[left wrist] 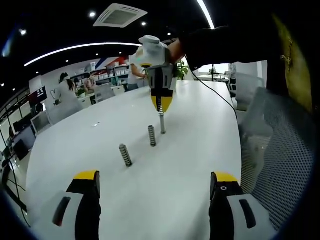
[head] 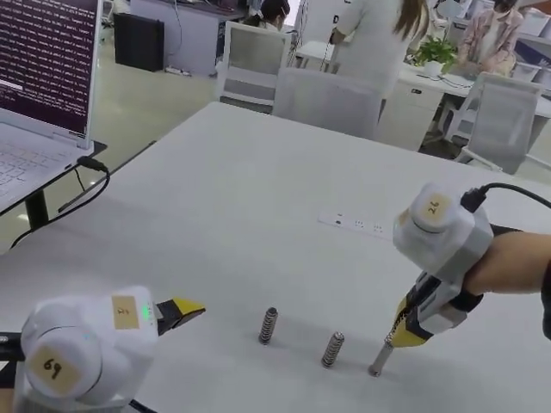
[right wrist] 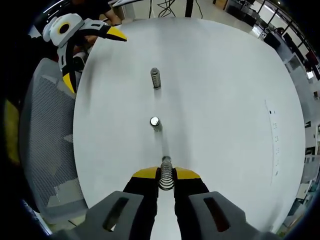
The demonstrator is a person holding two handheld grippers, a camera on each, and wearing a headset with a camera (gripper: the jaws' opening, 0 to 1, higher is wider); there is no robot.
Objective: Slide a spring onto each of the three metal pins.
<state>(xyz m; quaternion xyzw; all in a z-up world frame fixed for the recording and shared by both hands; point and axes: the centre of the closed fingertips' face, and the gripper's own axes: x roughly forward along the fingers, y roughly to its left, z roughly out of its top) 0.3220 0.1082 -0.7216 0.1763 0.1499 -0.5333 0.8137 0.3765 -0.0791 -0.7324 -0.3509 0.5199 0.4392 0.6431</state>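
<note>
My right gripper (right wrist: 166,176) pinches a spring (right wrist: 165,182) over the end pin (head: 378,363); left gripper (left wrist: 155,176) gapes, tagged 69; broad table (head: 258,189) beyond.

An open-plan office: white desks (head: 258,198), mesh chairs (head: 508,112), a laptop (head: 39,95), ceiling strip lights (left wrist: 75,48), a potted plant (head: 437,52).

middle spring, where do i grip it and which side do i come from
Pinch the middle spring across its coils near the top, coming down from above: it stands on end over its pin, with bare table on both sides.
</note>
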